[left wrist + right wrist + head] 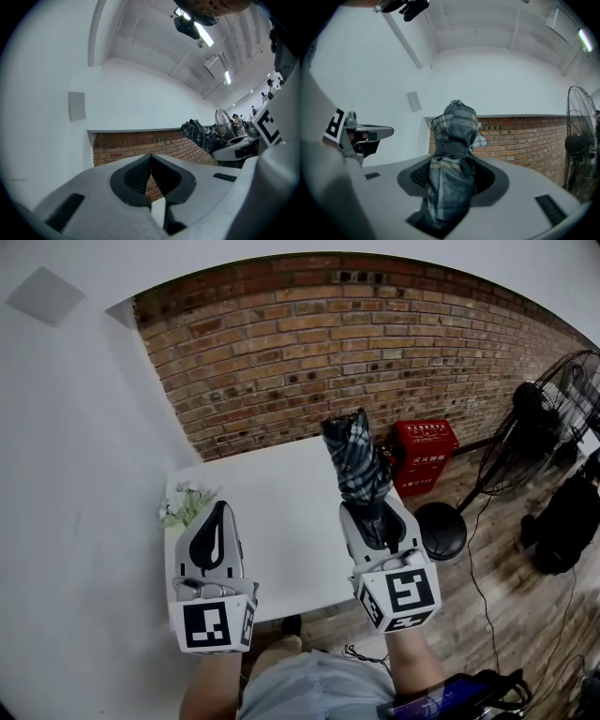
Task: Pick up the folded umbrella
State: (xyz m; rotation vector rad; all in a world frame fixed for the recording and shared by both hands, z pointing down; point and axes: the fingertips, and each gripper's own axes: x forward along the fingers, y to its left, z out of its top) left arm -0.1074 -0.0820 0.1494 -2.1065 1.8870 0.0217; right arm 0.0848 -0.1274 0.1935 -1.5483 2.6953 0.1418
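The folded umbrella is dark plaid cloth wrapped with a strap. My right gripper is shut on its lower part and holds it up above the white table, the umbrella pointing away from me. In the right gripper view the umbrella fills the gap between the jaws and sticks out past them. My left gripper hovers over the table's left side, jaws together with nothing between them; in the left gripper view its tips meet, and the umbrella shows off to the right.
A small bunch of pale flowers lies at the table's left edge. Behind the table stand a brick wall and a red crate. A standing fan is at the right, with its round base and a cable on the wooden floor.
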